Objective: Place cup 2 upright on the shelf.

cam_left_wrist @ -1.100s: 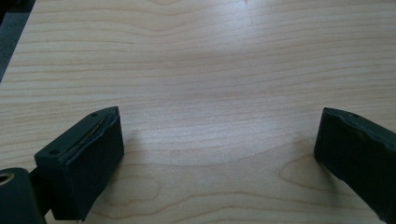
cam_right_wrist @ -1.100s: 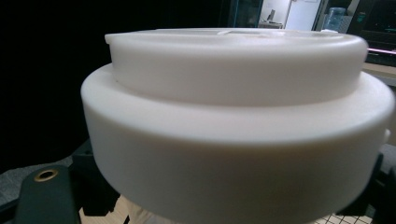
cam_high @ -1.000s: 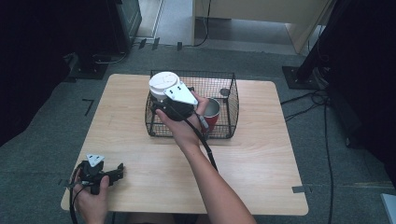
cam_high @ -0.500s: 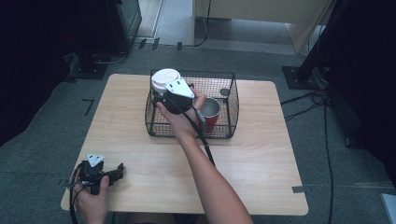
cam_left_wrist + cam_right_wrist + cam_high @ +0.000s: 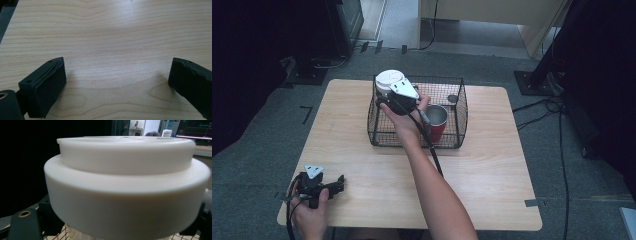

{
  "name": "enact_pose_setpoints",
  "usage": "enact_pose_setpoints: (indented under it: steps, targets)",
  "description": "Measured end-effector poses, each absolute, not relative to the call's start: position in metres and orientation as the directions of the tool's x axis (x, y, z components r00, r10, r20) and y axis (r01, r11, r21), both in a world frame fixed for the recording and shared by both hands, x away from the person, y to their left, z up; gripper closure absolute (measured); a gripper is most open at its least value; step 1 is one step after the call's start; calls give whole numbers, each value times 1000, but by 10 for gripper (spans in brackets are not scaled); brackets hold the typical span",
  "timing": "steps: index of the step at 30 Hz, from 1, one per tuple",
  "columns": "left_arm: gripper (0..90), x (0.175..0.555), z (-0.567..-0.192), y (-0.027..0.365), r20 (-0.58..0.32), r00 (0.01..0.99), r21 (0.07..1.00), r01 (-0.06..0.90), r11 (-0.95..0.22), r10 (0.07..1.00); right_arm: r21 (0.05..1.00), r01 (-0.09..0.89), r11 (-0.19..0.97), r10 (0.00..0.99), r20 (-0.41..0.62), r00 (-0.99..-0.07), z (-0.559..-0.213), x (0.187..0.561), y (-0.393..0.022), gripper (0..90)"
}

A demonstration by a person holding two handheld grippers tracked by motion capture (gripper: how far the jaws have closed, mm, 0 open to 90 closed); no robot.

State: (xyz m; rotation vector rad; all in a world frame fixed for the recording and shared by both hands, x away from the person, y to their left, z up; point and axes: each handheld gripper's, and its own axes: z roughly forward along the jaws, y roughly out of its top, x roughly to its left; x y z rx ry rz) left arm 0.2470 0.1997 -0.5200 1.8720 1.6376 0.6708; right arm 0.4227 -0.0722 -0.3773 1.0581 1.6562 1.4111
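White plastic fills the right gripper view: a round, stepped white lid-topped container [image 5: 127, 187] sits clamped between the black jaws of the right gripper [image 5: 398, 100], closed tight on it. From above, the container [image 5: 389, 80] is held over the back left corner of a black wire mesh basket [image 5: 461, 107] standing on a pale wooden table [image 5: 492, 180]. Inside the basket, to the right of the hand, stands a red cup with a metal-coloured rim [image 5: 437, 122]. At the table's near left corner the left gripper [image 5: 314, 186] rests in the person's left hand, well apart from the basket; the left gripper view shows its two black jaws spread wide over bare wood grain with nothing between them.
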Motion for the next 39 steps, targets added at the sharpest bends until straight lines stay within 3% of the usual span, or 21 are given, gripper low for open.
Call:
enact_pose_setpoints:
  steps: [9, 39]
  targets:
    - [21, 247, -520, 200, 10, 134, 695, 712, -103, 991, 984, 176, 27, 907, 50, -417, -391, 438, -74, 162]
    - [21, 247, -520, 200, 11, 138, 693, 713, -107, 990, 963, 265, 47, 905, 71, -419, -431, 462, -72, 161]
